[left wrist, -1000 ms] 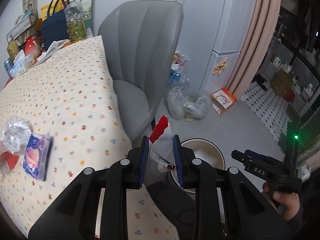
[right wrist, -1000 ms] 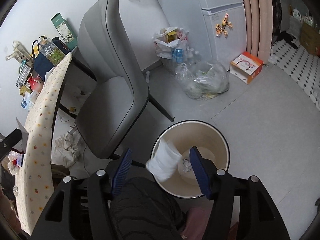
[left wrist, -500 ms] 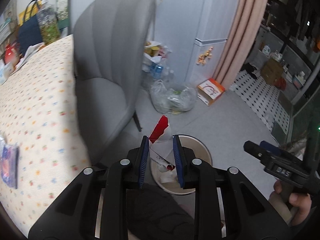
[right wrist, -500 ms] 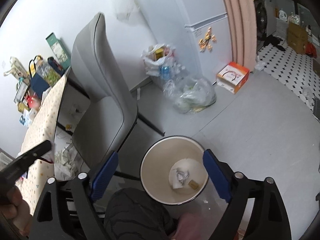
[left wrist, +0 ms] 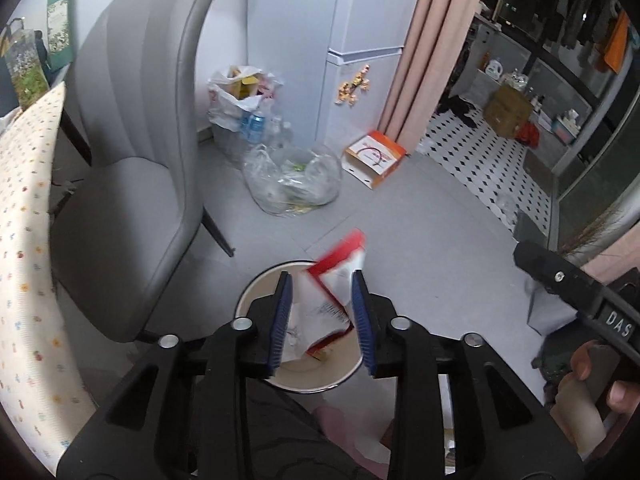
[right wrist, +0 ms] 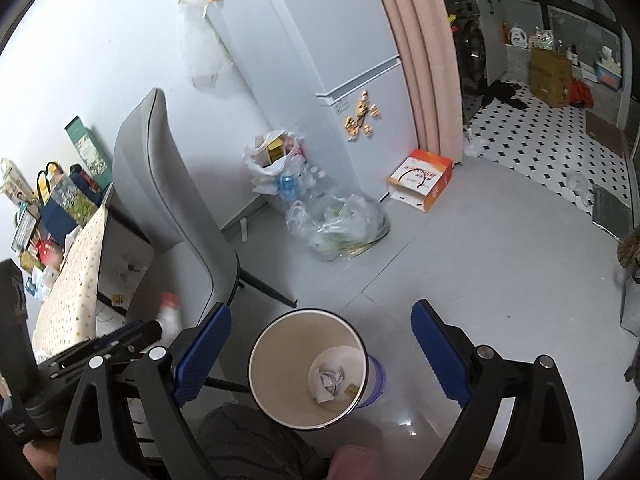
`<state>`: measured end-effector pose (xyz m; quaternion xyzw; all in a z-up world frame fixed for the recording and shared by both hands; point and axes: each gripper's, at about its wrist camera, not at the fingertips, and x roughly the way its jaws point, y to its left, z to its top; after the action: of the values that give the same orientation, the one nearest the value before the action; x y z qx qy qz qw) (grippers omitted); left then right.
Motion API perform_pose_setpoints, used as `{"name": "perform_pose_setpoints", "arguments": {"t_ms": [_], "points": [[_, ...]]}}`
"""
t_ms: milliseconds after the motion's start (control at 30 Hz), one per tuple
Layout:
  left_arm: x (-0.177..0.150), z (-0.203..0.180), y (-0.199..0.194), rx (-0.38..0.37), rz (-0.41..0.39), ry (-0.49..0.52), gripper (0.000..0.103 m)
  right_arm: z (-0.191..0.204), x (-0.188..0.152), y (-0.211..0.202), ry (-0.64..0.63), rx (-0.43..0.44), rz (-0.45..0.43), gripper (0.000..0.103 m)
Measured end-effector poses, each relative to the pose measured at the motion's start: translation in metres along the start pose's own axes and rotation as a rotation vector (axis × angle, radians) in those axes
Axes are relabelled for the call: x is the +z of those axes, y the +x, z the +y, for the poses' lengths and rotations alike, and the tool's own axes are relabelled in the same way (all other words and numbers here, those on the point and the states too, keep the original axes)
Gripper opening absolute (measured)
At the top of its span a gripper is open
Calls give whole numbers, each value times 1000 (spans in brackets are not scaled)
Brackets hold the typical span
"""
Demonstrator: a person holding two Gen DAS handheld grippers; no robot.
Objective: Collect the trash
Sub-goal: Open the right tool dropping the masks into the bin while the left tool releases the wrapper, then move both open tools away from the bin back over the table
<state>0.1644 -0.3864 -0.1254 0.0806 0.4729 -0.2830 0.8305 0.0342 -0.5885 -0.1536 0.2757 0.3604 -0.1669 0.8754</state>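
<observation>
My left gripper [left wrist: 322, 320] hangs over the white trash bin [left wrist: 256, 288]. A red and white wrapper [left wrist: 336, 276] sits blurred and tilted between its spread jaws, seemingly loose. In the right wrist view my right gripper [right wrist: 320, 352] is wide open and empty above the same bin [right wrist: 280, 344]. Crumpled white paper [right wrist: 330, 378] lies at the bin's bottom. The left gripper shows at the lower left of that view with the wrapper [right wrist: 170, 312] blurred.
A grey chair [left wrist: 132, 152] stands left of the bin, beside the table with the dotted cloth [left wrist: 24, 240]. A clear plastic bag [left wrist: 292, 184], a white bag of bottles [left wrist: 244, 120] and an orange box [left wrist: 376, 158] sit on the floor by the fridge [right wrist: 352, 60].
My left gripper swung from the table to over the bin and its jaws widened around the wrapper. My right gripper let the white paper fall into the bin and opened wide.
</observation>
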Motion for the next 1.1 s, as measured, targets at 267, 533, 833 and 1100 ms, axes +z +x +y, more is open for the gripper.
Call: {"name": "perform_pose_setpoints", "arguments": {"t_ms": [267, 533, 833, 1100], "points": [[2, 1, -14, -9, -43, -27, 92, -3, 6, -12, 9, -3, -28, 91], [-2, 27, -53, 6, -114, -85, 97, 26, 1, -17, -35, 31, -33, 93], [-17, 76, -118, 51, -227, -185, 97, 82, -8, -29, -124, 88, -35, 94], [-42, 119, -167, 86, -317, -266, 97, 138, -22, -42, -227, 145, -32, 95]]}}
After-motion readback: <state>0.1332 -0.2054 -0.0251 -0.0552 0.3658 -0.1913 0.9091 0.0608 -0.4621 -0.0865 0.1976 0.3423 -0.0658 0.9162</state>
